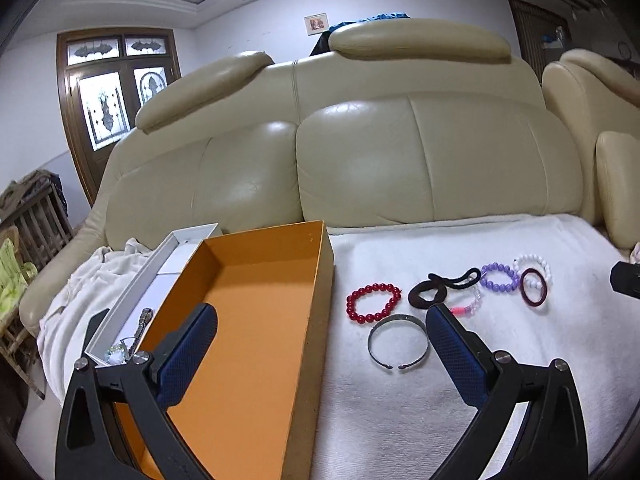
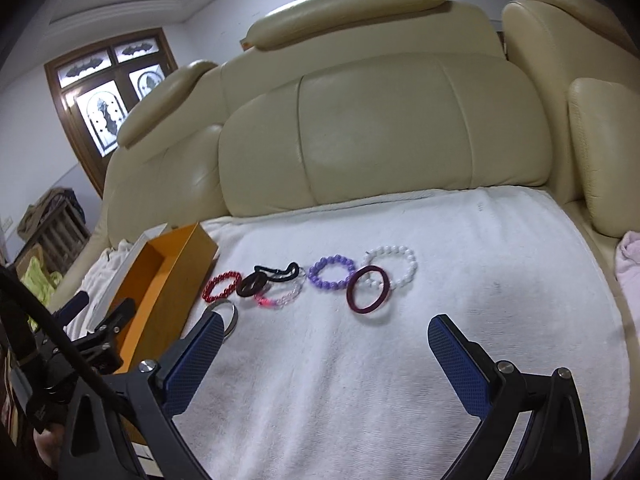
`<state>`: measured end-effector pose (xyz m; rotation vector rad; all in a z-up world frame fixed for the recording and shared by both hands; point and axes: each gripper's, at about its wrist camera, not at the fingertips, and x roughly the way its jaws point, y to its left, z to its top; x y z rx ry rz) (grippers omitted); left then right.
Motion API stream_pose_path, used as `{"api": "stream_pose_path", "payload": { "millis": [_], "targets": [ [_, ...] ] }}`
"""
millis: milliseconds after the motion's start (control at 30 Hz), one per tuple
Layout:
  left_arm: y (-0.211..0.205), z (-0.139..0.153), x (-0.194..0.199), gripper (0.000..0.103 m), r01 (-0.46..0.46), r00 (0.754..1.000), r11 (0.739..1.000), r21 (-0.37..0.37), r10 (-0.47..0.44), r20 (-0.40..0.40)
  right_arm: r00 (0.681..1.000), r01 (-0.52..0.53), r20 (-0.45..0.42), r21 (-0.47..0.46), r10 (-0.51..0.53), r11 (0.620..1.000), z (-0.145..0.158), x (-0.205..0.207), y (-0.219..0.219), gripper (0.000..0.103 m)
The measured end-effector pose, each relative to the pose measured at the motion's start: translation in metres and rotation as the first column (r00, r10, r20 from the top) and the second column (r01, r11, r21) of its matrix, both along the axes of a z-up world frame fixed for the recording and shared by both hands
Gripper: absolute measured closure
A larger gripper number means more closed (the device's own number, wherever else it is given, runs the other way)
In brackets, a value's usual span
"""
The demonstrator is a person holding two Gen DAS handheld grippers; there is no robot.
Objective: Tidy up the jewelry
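Observation:
Several bracelets lie on a white towel (image 1: 440,380) on a sofa seat: a red bead bracelet (image 1: 373,302) (image 2: 221,285), a silver cuff (image 1: 397,345) (image 2: 229,317), black hair ties (image 1: 440,286) (image 2: 267,277), a clear-pink bracelet (image 2: 280,298), a purple bead bracelet (image 1: 500,278) (image 2: 332,273), a white bead bracelet (image 1: 534,267) (image 2: 394,266) and a dark red bangle (image 1: 534,286) (image 2: 369,289). An orange box (image 1: 248,320) (image 2: 160,292) stands open and empty to their left. My left gripper (image 1: 322,322) is open above the box's right wall. My right gripper (image 2: 326,334) is open, just short of the bangle.
A white box (image 1: 160,276) with a watch-like chain lies left of the orange box. The cream leather sofa back (image 1: 360,160) rises behind the towel. The left gripper shows at the left of the right wrist view (image 2: 100,320). A pink cloth (image 2: 630,256) lies at far right.

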<state>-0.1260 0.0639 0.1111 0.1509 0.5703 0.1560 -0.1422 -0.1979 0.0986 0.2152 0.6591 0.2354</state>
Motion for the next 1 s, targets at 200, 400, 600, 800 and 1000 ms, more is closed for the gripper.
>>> {"api": "stream_pose_path", "payload": {
  "millis": [200, 400, 600, 800, 1000],
  "targets": [
    [-0.004, -0.004, 0.006, 0.0, -0.011, 0.999, 1.0, -0.008, 0.011, -0.035, 1.0, -0.008, 0.0, -0.024, 0.008, 1.0, 0.0, -0.001, 0.01, 0.0],
    [-0.01, -0.007, 0.01, 0.0, -0.003, 0.998, 1.0, -0.028, 0.001, -0.059, 1.0, 0.0, 0.013, -0.033, 0.001, 0.999, 0.002, -0.002, 0.011, 0.0],
    [-0.016, -0.008, 0.013, 0.0, -0.005, 0.998, 0.999, -0.033, 0.002, -0.07, 1.0, 0.015, 0.005, -0.03, -0.015, 0.999, 0.002, -0.001, 0.005, 0.0],
    [-0.022, -0.011, 0.015, 0.0, 0.003, 0.997, 1.0, -0.015, -0.004, -0.08, 1.0, 0.021, 0.004, -0.02, -0.021, 1.0, 0.003, -0.001, 0.0, 0.0],
    [-0.023, -0.011, 0.015, 0.0, 0.007, 0.997, 1.0, 0.0, -0.007, -0.077, 1.0, 0.024, -0.006, -0.016, -0.024, 1.0, 0.002, 0.0, -0.002, 0.0]
  ]
}}
